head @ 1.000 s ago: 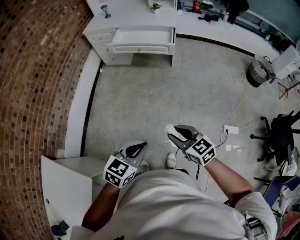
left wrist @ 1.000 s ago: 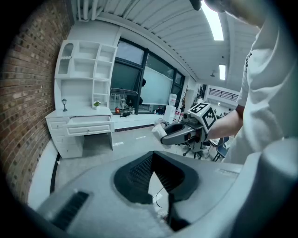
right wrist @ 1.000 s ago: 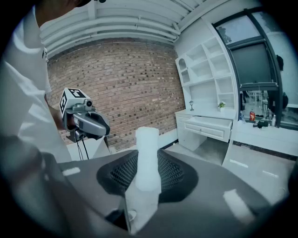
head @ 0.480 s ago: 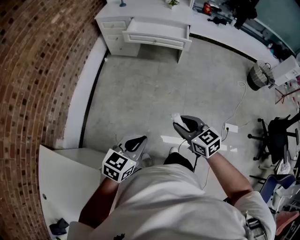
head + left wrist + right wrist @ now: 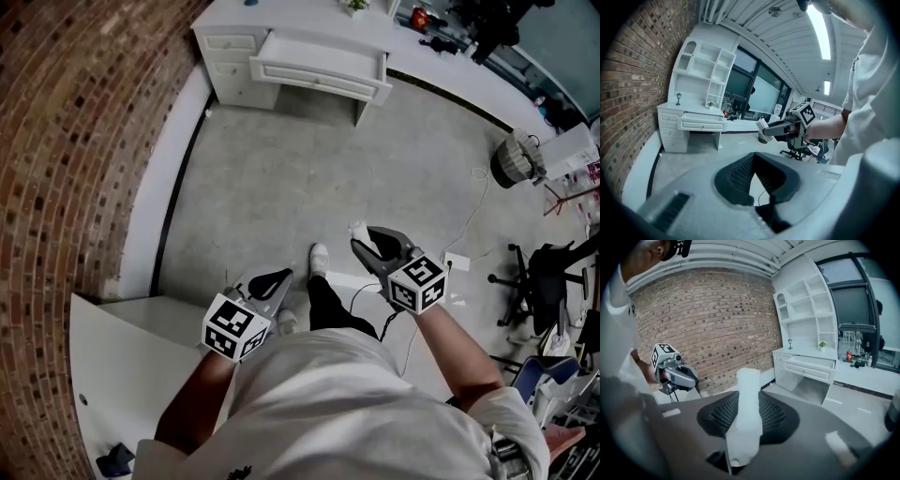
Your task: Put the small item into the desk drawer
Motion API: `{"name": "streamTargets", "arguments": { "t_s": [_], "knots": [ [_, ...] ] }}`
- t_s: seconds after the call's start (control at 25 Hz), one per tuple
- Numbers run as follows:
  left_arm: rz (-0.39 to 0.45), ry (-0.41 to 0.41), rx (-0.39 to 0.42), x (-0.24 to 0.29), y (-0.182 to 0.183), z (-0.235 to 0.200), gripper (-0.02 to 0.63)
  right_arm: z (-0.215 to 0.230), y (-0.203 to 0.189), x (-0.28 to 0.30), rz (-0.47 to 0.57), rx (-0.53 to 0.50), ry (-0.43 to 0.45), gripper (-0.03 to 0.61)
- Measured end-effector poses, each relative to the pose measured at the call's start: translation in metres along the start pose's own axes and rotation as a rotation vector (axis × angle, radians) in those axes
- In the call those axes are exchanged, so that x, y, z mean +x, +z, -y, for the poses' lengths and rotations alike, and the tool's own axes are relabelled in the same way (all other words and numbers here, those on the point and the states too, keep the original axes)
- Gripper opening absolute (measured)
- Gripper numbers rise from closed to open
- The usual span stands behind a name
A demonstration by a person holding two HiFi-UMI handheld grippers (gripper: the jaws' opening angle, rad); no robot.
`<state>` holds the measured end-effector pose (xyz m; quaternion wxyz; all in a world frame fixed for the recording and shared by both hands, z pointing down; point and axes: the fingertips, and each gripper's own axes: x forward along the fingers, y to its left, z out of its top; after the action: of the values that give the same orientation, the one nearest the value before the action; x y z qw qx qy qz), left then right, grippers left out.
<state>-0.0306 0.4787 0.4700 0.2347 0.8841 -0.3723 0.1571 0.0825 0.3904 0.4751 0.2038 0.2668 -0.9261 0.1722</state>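
Observation:
A small white rolled item (image 5: 748, 413) sticks up between the dark pads of my right gripper (image 5: 749, 397), which is shut on it. In the head view that item (image 5: 359, 231) shows at the tip of the right gripper (image 5: 371, 246), held at waist height over the grey floor. The left gripper (image 5: 265, 284) is beside it, shut with nothing in it, and its pads (image 5: 740, 171) meet at the tips. The white desk (image 5: 234, 47) stands far ahead against the brick wall, its drawer (image 5: 323, 64) pulled out.
A brick wall (image 5: 75, 141) runs along the left. A white cabinet top (image 5: 122, 375) is at lower left. A bin (image 5: 516, 157), a power strip with its cable (image 5: 459, 261) and office chairs (image 5: 548, 277) are on the right. The person's shoe (image 5: 319, 258) steps onto the open floor.
The person has walked toward the desk, and one foot has swung forward between the grippers. Both grippers keep their hold and spacing.

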Motion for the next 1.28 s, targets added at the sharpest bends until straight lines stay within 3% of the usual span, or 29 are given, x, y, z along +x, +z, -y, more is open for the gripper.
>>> {"name": "streamTargets", "arguments": {
  "t_s": [0.76, 1.0, 1.28],
  "knots": [
    [-0.011, 0.04, 0.007, 0.155, 0.153, -0.127, 0.006, 0.208, 0.114, 0.11, 0.014, -0.055, 0.083, 0.138],
    [-0.003, 0.022, 0.004, 0.18, 0.178, -0.165, 0.006, 0.241, 0.127, 0.141, 0.001, -0.04, 0.075, 0.138],
    [-0.01, -0.024, 0.028, 0.192, 0.203, -0.244, 0.006, 0.28, 0.159, 0.199, -0.018, -0.023, 0.015, 0.138]
  ]
}}
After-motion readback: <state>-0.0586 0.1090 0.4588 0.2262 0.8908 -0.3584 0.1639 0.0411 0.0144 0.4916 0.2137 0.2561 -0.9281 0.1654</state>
